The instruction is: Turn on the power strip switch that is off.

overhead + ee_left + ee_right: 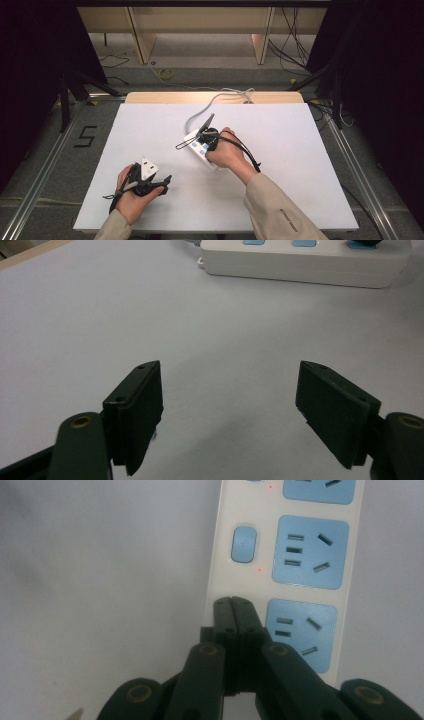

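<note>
A white power strip (pixel 199 149) with blue sockets lies slantwise at the table's middle, and its grey cable (pixel 210 103) runs off the far edge. My right gripper (pixel 204 142) is shut with nothing in it. In the right gripper view its tips (pixel 233 603) rest at the power strip's (pixel 310 552) left edge, in line with the blue switch (pixel 244 544) and beside the nearest socket. A small red light (pixel 259 570) glows below that switch. My left gripper (pixel 166 183) hovers low at the front left, open (pixel 230 367) and holding nothing, facing the power strip (pixel 305 265).
The white table top (pixel 300 150) has bare room around the strip on all sides. Beyond its far edge stand wooden furniture legs (pixel 142 42) and loose cables lie on the floor (pixel 295 45). A "5" (pixel 86 136) is marked on the floor at the left.
</note>
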`<state>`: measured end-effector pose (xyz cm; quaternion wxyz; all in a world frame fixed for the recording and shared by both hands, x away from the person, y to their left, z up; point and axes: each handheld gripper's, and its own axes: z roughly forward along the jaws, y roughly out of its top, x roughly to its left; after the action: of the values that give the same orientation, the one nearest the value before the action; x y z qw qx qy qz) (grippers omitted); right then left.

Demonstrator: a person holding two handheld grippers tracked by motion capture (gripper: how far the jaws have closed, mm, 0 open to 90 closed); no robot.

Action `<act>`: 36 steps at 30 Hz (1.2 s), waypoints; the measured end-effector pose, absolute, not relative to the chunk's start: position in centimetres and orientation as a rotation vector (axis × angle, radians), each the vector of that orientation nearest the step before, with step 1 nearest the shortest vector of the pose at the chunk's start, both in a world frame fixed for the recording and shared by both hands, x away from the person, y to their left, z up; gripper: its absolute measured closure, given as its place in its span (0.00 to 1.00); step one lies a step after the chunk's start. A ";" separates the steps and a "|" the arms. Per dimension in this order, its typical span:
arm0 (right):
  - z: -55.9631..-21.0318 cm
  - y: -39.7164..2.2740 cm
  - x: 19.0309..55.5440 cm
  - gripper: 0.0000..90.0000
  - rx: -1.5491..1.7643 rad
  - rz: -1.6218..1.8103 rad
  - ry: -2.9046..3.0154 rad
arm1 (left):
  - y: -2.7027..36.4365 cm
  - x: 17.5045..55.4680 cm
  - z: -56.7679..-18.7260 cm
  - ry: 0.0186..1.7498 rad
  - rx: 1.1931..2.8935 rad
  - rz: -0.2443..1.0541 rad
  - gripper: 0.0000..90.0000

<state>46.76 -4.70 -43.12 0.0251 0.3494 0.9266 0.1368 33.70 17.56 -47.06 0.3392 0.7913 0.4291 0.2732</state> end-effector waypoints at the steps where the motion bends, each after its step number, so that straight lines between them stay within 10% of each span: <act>1: -43.1 -4.7 46.8 1.00 1.086 0.427 2.865 | 17.6 33.7 -47.1 1.118 2.059 0.712 0.30; 36: -43.3 -4.6 46.7 1.00 1.066 0.418 2.867 | 17.5 33.7 -47.1 1.120 2.063 0.704 0.30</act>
<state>46.73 -4.65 -43.28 0.0270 0.3451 0.9284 0.1354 33.71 17.54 -47.15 0.3387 0.7920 0.4300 0.2704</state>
